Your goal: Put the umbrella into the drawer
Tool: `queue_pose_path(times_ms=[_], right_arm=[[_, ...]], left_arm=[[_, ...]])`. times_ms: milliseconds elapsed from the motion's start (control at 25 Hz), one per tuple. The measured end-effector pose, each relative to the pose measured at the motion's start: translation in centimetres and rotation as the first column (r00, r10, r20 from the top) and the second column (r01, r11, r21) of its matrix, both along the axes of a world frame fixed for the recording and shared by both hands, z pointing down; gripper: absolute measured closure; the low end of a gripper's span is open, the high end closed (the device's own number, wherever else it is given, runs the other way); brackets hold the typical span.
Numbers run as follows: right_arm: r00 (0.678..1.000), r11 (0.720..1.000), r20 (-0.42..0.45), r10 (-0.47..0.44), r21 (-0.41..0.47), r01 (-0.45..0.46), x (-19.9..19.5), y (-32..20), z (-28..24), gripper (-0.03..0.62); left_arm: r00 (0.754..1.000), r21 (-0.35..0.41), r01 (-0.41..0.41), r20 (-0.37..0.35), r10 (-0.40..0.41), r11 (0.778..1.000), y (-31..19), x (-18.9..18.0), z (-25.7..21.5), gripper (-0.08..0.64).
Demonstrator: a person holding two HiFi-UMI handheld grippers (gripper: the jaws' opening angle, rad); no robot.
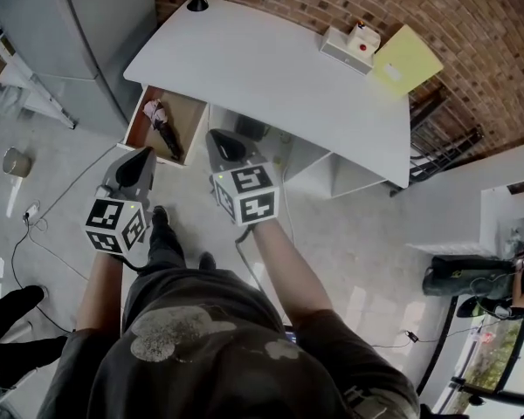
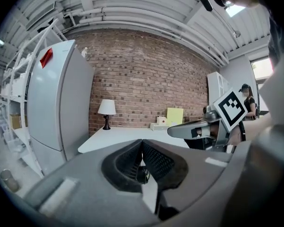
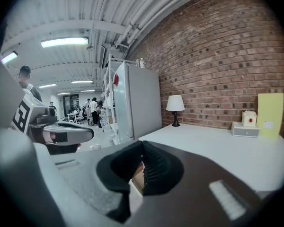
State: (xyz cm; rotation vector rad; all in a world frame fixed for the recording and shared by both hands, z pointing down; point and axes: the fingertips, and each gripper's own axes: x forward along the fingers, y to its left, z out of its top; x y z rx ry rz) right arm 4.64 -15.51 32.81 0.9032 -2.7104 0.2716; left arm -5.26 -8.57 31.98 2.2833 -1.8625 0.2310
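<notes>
Only my head view shows umbrella (image 1: 166,131) lying in open drawer (image 1: 190,116) at desk (image 1: 271,68) left edge; left gripper (image 1: 145,155), right gripper (image 1: 219,138) both clenched on nothing, short of desk front, fridge (image 2: 57,108) left

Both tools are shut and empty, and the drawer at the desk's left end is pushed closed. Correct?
Not quite. The drawer stands pulled open, with the umbrella lying inside it, as the head view shows. The rest holds: the left tool and the right tool are both shut and empty.
</notes>
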Motion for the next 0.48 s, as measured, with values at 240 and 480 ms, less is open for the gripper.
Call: queue_pose_path(times_ms=[240,480], right_arm=[[1.000,0.999,0.018,0.006,-0.045,-0.005,1.0,1.3,1.5,0.588],[1.000,0.998,0.016,0.026,-0.055,-0.025,1.9,1.2,2.4,0.588]], left_arm=[[1.000,-0.039,0.018,-0.012,-0.019,0.999,1.4,0.7,0.6,0.549],[0.999,-0.057,0.050,0.013,-0.049,0.997,2.4,-0.4,1.5,0.549]])
